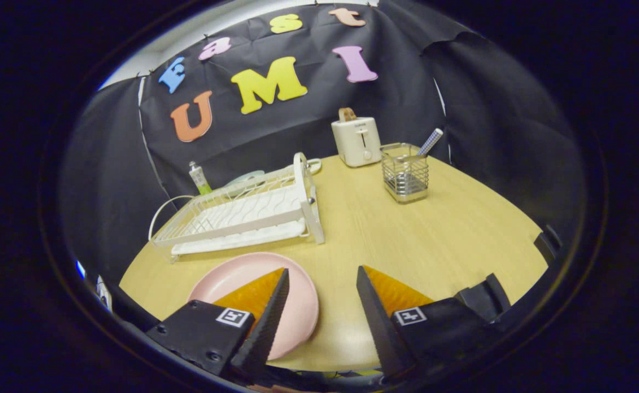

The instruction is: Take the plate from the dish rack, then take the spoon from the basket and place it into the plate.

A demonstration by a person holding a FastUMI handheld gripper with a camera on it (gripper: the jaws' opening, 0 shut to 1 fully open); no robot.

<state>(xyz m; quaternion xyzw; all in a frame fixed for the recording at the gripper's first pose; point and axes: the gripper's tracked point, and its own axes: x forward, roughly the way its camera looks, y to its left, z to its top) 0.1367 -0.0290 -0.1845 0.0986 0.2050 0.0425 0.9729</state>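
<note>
Hovering over table (450, 229), fingers (267, 316) wide, empty; plate (297, 311) under left one; toaster (356, 142) lettering unreadable.

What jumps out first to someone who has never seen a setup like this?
Probably the pink plate lying flat on the wooden table, partly under one finger of the open gripper, which holds nothing. Just beyond the plate stands a white dish rack. Farther back sit a wire basket with a spoon handle sticking out, and a white toaster beside it.
</note>
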